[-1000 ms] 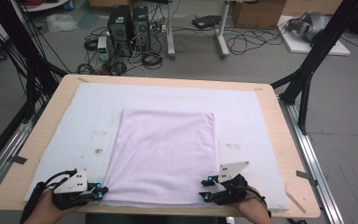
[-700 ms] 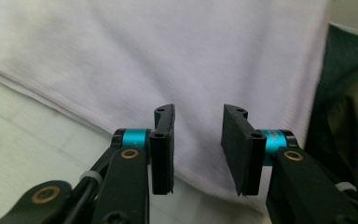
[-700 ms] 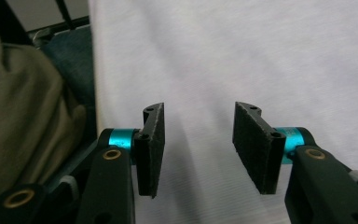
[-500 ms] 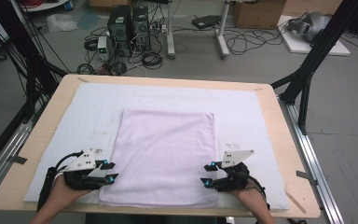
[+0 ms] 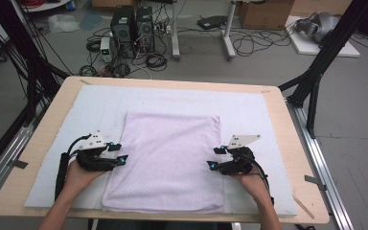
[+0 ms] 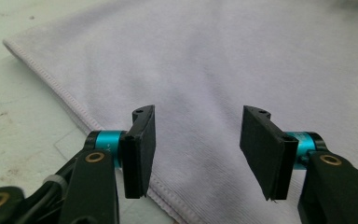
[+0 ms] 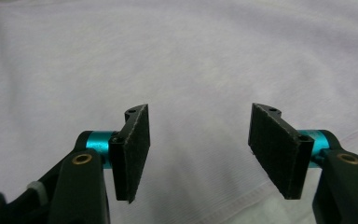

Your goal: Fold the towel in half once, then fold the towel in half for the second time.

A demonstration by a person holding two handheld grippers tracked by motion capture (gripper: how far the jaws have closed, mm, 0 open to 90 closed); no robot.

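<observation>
Left gripper (image 5: 120, 154): jaws stood apart, just been opening, nothing between them, at the towel's left edge.
Right gripper (image 5: 214, 158): jaws apart too, just been opening, empty, at the right edge.
Folded pale lilac terry towel (image 5: 167, 158): lay flat, centred on the white felt mat (image 5: 258, 115).
Light wooden table (image 5: 287, 143): lay under the mat.

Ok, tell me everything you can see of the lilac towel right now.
The lilac towel is a soft, finely napped cloth with a stitched hem along its edges, folded into a neat rectangle. It lies flat on the white mat in the middle of the table, its near edge close to the mat's front. The left gripper and the right gripper hover at its two side edges, jaws just opened and empty; nothing grips it.
</observation>
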